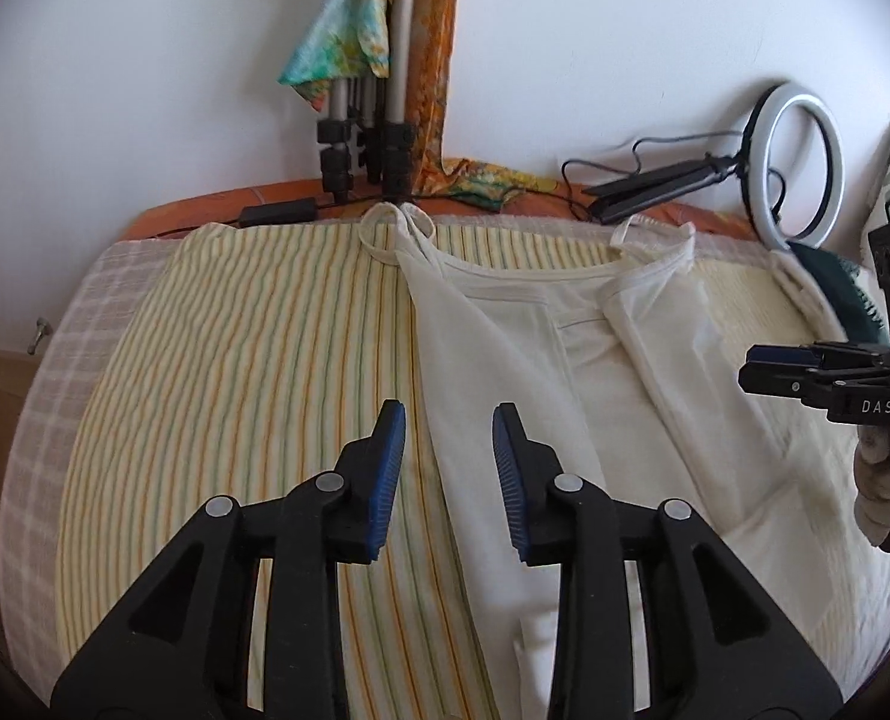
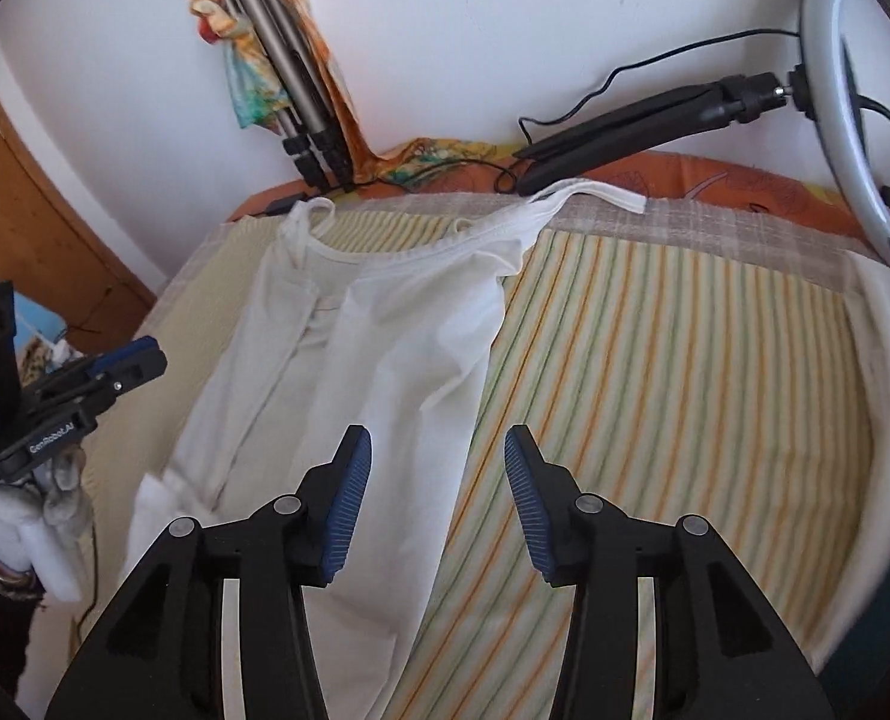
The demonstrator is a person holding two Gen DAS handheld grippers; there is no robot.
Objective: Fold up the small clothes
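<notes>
The left tool [image 1: 448,468] hangs over the bed with its two blue pads wide apart and nothing between them. Just ahead of it and under its right pad lies the white top [image 1: 541,360], spread on the striped cloth [image 1: 253,360]. Both long sides of the top look already folded in toward the middle, so it makes a narrow strip with its straps at the far end. The right tool [image 2: 436,495] is wide apart too and holds nothing; the top sits ahead of it and to its left.

I think the side folds are done and the next step is folding the strip end to end. For that, each tool needs to come down, pinch one corner of the near hem, and carry it toward the straps.

The near hem is hard to see, as the tools cover it. The far strap tips bunch up by the tripod legs [image 1: 364,138], so their shape is unclear
</notes>
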